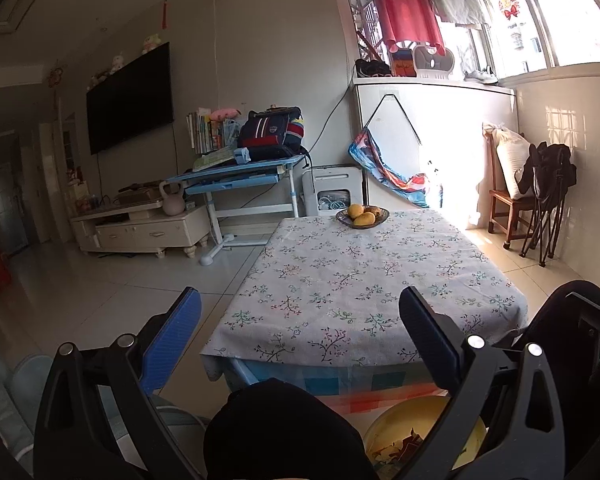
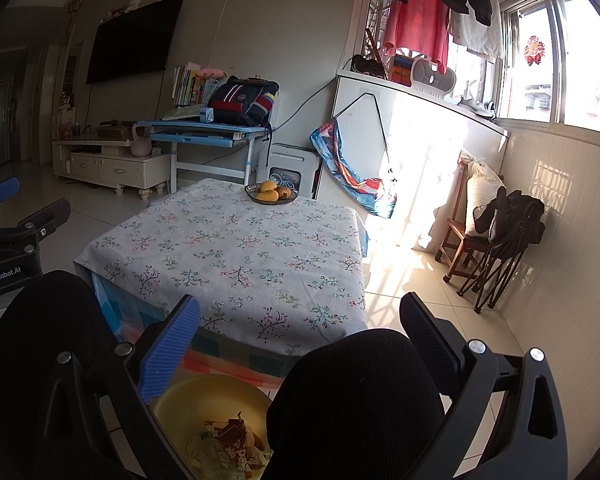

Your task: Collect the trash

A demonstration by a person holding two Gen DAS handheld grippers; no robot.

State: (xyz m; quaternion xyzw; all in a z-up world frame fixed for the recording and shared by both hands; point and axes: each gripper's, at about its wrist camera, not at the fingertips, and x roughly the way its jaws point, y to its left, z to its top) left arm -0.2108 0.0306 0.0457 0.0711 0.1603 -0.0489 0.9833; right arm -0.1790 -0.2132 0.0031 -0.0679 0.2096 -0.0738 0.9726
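The left gripper [image 1: 300, 340] hung with its jaws spread wide and empty before the table's near edge. The floral-clothed table [image 2: 228, 248] carried only a fruit bowl [image 2: 271, 194] at its far edge; no litter showed on it. Below the near edge, a yellow bin [image 2: 188, 404] already held scraps [image 2: 232, 440]. The right gripper [image 2: 300, 340] was equally wide and empty. Collection looked nearly finished.

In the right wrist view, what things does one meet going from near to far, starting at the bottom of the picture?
Yellow bin with trash → floral tablecloth on the table → bowl of fruit → white appliance against the wall.
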